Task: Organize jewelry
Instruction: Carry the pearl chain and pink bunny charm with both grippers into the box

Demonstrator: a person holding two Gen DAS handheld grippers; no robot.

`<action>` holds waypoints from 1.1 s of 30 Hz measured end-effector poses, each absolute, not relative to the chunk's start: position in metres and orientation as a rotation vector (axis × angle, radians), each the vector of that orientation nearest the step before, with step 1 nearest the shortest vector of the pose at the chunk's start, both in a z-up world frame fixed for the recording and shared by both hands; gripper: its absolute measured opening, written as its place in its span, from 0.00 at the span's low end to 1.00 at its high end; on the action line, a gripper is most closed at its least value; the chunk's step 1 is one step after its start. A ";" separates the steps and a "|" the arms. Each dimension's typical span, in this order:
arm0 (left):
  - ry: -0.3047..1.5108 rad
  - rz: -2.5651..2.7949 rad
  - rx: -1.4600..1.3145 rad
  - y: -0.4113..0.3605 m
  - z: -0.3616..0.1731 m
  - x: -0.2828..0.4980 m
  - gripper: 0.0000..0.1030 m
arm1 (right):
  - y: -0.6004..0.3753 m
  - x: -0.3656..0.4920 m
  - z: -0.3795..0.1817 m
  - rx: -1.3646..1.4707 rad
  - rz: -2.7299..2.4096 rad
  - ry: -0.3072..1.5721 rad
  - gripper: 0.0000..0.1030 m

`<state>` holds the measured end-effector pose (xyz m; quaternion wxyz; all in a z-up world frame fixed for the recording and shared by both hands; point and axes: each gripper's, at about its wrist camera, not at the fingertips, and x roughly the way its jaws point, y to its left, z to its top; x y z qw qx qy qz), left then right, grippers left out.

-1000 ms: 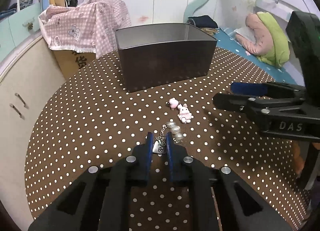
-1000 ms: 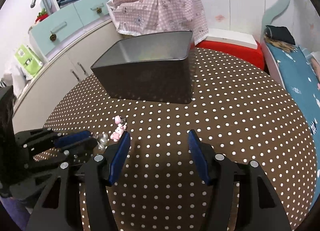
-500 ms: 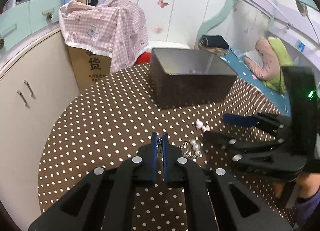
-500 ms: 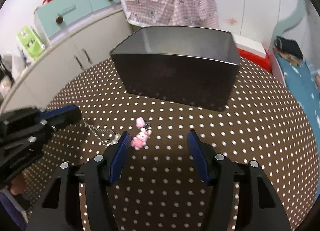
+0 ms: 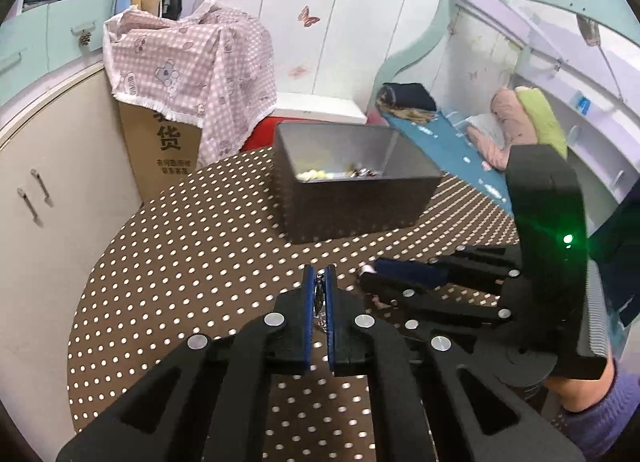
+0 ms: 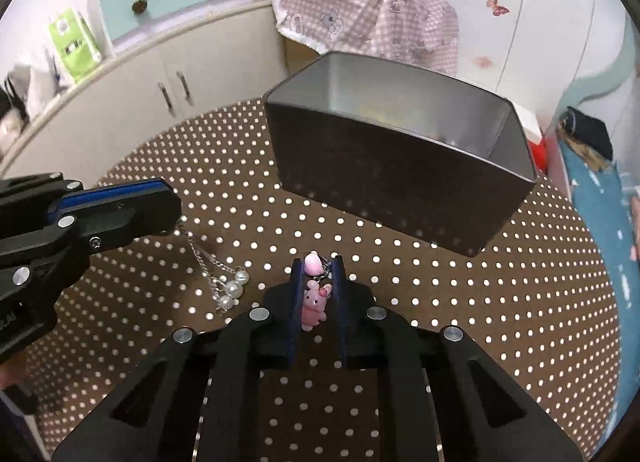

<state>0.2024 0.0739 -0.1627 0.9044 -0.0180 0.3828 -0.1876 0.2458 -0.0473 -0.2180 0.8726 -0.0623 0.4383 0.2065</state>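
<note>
While some jewelry already lies in the far box (image 5: pixel 352 189), the left gripper (image 5: pixel 319 282) grips the pearl chain (image 6: pixel 224 278); the right gripper (image 6: pixel 316 290), jaws just closing, pinches the pink charm (image 6: pixel 314 304) near the bench (image 6: pixel 480 302).

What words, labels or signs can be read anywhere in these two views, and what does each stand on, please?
"货": large dark character on the cardboard box under the pink checked cloth.
Two smaller lines printed below it on the same box: too small to read.
Pale letters on the left tool's black body at the right wrist view's left edge: cut off, unreadable.
Print on the green packet on the counter: too blurred.
</note>
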 end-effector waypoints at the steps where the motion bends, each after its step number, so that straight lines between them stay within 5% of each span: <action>1: 0.785 -0.391 -0.039 0.073 -0.160 0.202 0.03 | -0.052 0.245 -0.214 -0.108 0.436 0.910 0.14; 19: 0.642 -0.502 0.014 0.034 -0.067 0.222 0.03 | -0.113 0.245 -0.132 0.024 0.433 0.762 0.14; 33: 0.684 -0.512 -0.030 0.021 -0.061 0.280 0.03 | -0.128 0.291 -0.108 0.052 0.417 0.727 0.14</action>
